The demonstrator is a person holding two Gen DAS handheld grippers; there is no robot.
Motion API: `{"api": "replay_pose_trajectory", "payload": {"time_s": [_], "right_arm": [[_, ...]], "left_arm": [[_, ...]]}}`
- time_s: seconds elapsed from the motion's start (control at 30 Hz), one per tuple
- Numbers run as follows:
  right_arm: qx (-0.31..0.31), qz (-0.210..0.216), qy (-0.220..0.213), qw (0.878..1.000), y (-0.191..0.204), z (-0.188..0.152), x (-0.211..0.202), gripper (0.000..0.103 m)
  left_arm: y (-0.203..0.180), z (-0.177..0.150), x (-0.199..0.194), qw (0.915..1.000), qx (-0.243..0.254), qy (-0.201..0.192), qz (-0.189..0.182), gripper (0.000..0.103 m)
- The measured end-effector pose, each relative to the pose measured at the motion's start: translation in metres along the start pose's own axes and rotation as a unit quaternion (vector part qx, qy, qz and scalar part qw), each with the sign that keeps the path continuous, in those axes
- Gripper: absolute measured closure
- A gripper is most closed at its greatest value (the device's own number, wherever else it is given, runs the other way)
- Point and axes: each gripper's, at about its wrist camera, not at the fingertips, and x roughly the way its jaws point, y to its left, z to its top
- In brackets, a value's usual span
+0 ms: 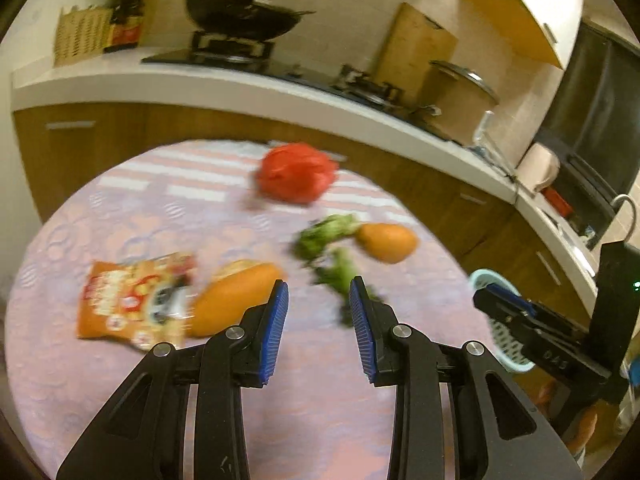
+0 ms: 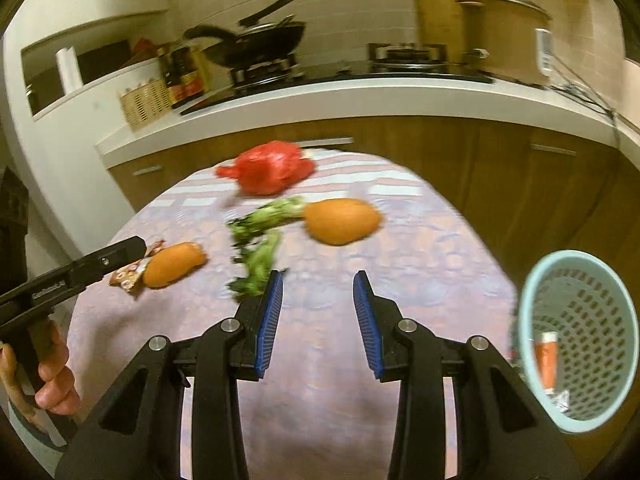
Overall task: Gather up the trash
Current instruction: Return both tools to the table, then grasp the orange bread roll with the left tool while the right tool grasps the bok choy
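Trash items lie scattered on a round counter point(image 1: 120, 380) covered with a pale patterned cloth. Left wrist view: an orange snack wrapper point(image 1: 134, 300) lies flat at the near left, its right edge beside a bread roll point(image 1: 236, 296). The left hand-held gripper point(image 1: 319, 292) hangs above the cloth with its blue-padded jaws parted and nothing between them; the roll sits just beyond and left of its left pad, and leafy green scraps point(image 1: 332, 248) lie just beyond its right pad. An orange fruit point(image 1: 387, 242) touches the far end of the greens, and a crumpled red plastic bag point(image 1: 295, 178) lies farther back, near the counter's far edge. Right wrist view: the right hand-held gripper point(image 2: 318, 286) likewise stands parted and empty over bare cloth; the greens point(image 2: 260, 240) lie just ahead of its left pad, the fruit point(image 2: 342, 221) ahead and slightly right, the red bag point(image 2: 268, 168) beyond both. The roll point(image 2: 174, 264) and wrapper point(image 2: 130, 276) lie well to the left, where the other gripper's dark body, held in a person's hand point(image 2: 52, 376), reaches in. A light blue perforated basket point(image 2: 580, 340) sits at the right edge, past the counter's rim, tilted toward the camera, with a small orange wrapper point(image 2: 549, 364) inside. Both views are motion-blurred.
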Motion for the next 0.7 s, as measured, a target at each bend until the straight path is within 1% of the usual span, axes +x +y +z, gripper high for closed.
{"api": "replay_pose_trajectory", "payload": {"time_s": [0.07,0.2,0.33,0.37,0.47,0.5,0.57,0.63,0.7], "right_arm": [[-0.007,0.006,0.007,1.000,0.009,-0.002,0.010,0.069],[-0.019,0.014,0.026,0.999,0.027,-0.008,0.034,0.069],[-0.029,0.015,0.045,0.998,0.035,-0.016,0.051,0.069],[-0.029,0.014,0.048,0.998,0.035,-0.017,0.055,0.069],[-0.028,0.013,0.054,0.998,0.034,-0.019,0.060,0.069],[-0.025,0.014,0.054,0.998,0.032,-0.019,0.061,0.069],[-0.021,0.016,0.054,0.998,0.030,-0.018,0.061,0.069],[-0.019,0.018,0.055,0.998,0.028,-0.019,0.062,0.069],[-0.019,0.019,0.056,0.998,0.028,-0.018,0.063,0.069]], "left_arm": [[0.016,-0.003,0.003,0.9999,-0.004,0.013,0.004,0.072],[0.038,-0.015,0.009,0.9992,-0.021,0.034,-0.006,0.072],[0.058,-0.021,0.017,0.9981,-0.038,0.043,0.020,0.072],[0.061,-0.021,0.019,0.9980,-0.040,0.043,0.024,0.071],[0.069,-0.017,0.022,0.9974,-0.037,0.041,0.045,0.057],[0.069,-0.016,0.023,0.9973,-0.036,0.041,0.050,0.055],[0.071,-0.013,0.024,0.9975,-0.032,0.041,0.047,0.054],[0.070,-0.010,0.027,0.9979,-0.027,0.041,0.043,0.051],[0.064,-0.005,0.034,0.9981,-0.011,0.044,0.042,0.049]]}}
